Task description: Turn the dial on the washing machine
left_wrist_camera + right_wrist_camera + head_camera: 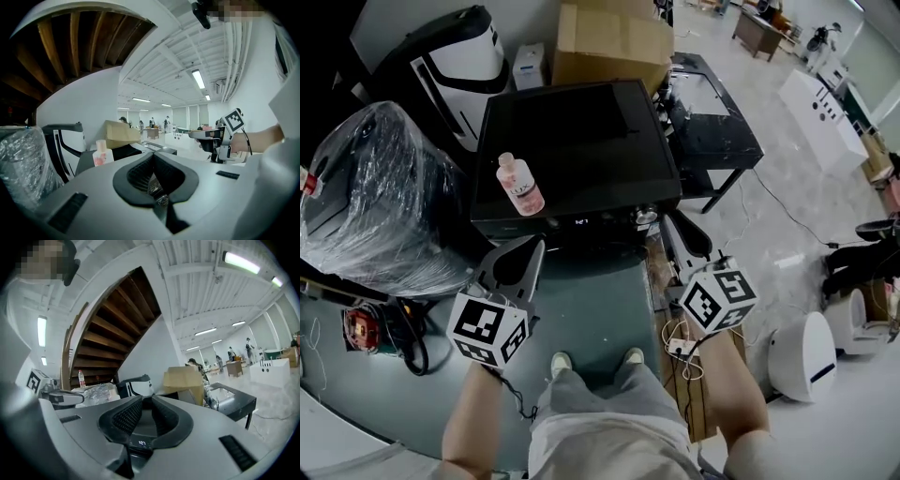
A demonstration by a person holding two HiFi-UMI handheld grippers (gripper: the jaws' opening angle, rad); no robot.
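**Q:** Which body is largest in the head view?

**A:** The washing machine, a black cabinet seen from above. Its flat, dark top fills the middle of the picture, and a narrow control strip runs along its front edge. The front face lies out of sight below that edge.

**Q:** What borders it?

**A:** A plastic-wrapped bundle sits just beside its left edge. A cardboard box stands at its rear edge and is cut off by the top of the picture.

**Q:** How do the two claws stand?

**A:** The left gripper hangs just short of the front edge, towards the left corner. The left gripper view shows its jaws meeting at the tips with nothing between them. The right gripper reaches the front right corner. In the right gripper view its jaws stand a little apart and pinch nothing, and a lit display shows low in the gap.

**Q:** And the smaller items?

**A:** A pink bottle with a white cap stands upright on the top, near the front left corner. The dial is a small, round, silvery knob on the control strip, near the front right corner. It lies just left of the right gripper's tips, and whether they touch cannot be told. Its markings are too small to read, and the right gripper view does not show it clearly.
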